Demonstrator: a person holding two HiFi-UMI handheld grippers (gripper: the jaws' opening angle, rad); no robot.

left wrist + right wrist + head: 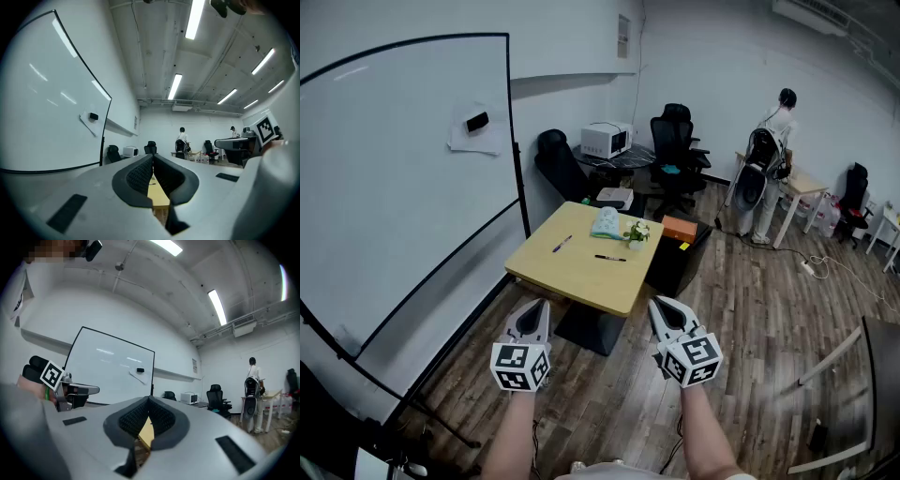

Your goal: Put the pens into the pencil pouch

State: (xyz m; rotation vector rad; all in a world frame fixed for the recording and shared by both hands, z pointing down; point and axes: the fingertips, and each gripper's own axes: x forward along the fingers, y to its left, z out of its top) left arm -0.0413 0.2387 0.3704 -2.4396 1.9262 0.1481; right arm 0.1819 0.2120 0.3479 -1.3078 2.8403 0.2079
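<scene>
Closest to the head camera are the two handheld tongs. The left gripper (536,309) and right gripper (662,306) sit side by side over the wood floor, well short of the table (581,281). Each gripper's own view shows its pads pressed together at the tips with nothing clamped, just a sliver of yellow tabletop visible through the gap behind them (left (152,158), right (149,401)).

Only the head view shows the task stuff. A purple pen (562,243) and a black pen (610,258) lie loose on the tabletop, well apart. The pale teal pencil pouch (606,223) is at the far edge, just beside a little potted plant (636,232).

The gripper views add the ceiling light strips (175,86), which the head view misses. Both also catch the whiteboard (112,366) and a person (252,380) standing at the back.

As for writing, the marker cubes (521,366) only carry black-and-white square patterns, and the notice on the wall (623,36) is too small to read.
</scene>
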